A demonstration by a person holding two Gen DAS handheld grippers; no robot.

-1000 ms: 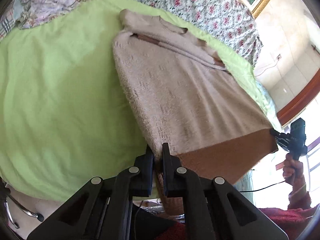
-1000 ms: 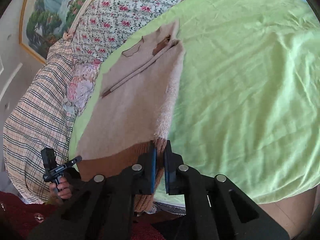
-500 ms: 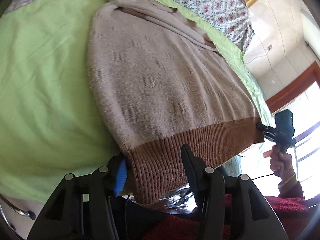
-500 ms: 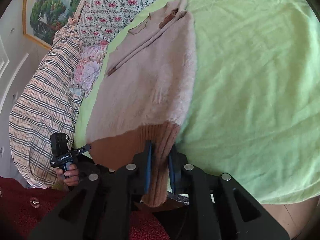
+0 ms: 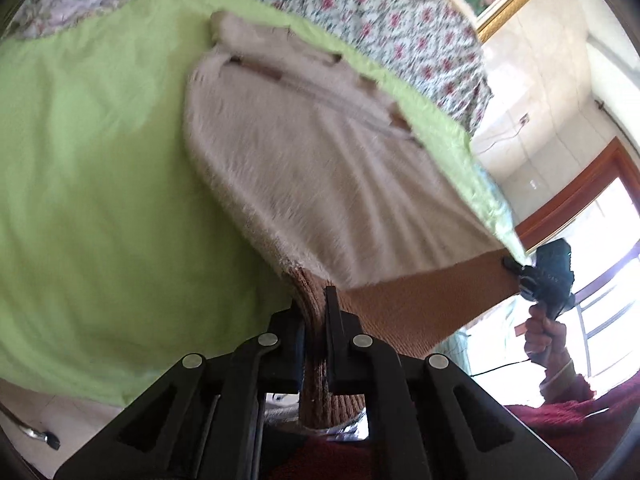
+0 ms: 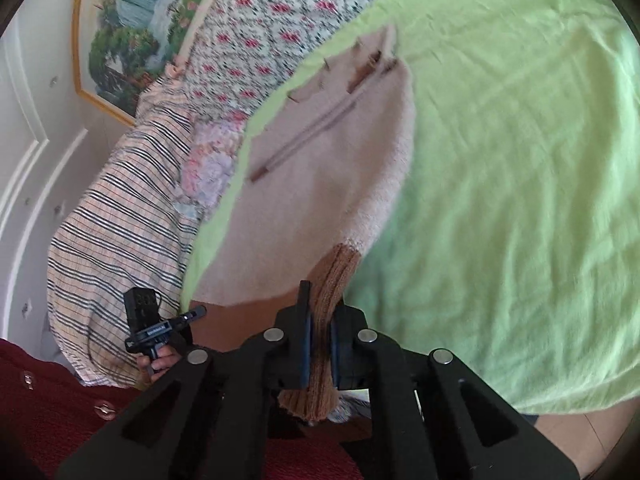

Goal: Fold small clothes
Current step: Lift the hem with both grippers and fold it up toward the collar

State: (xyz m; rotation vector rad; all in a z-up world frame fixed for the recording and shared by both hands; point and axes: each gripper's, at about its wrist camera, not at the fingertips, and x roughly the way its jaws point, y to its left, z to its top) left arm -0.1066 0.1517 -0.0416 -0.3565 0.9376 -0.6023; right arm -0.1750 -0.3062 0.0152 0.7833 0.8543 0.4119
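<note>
left tool (image 5: 316, 312): jaws were just opened and closed again; now clamped tight on the brown ribbed hem (image 5: 420, 304) at one bottom corner of the sweater (image 5: 320, 168).
right tool (image 6: 320, 320): same quick release and re-clamp; now pinched shut on the hem's other corner (image 6: 332, 276).
change: grip was renewed at both corners, more hem taken between the pads than a second ago; hem band pulled taut between the tools.
sweater position: laid flat on the green sheet (image 5: 92, 168) of the bed, collar far, hem at the near edge and lifted.
task meaning: judged ready for the hem to be carried up toward the collar; fold not yet made.
writing: small white lettering seen on the other tool's body (image 6: 154, 330), too blurred to be read; no brand or label seen on the sweater.
</note>
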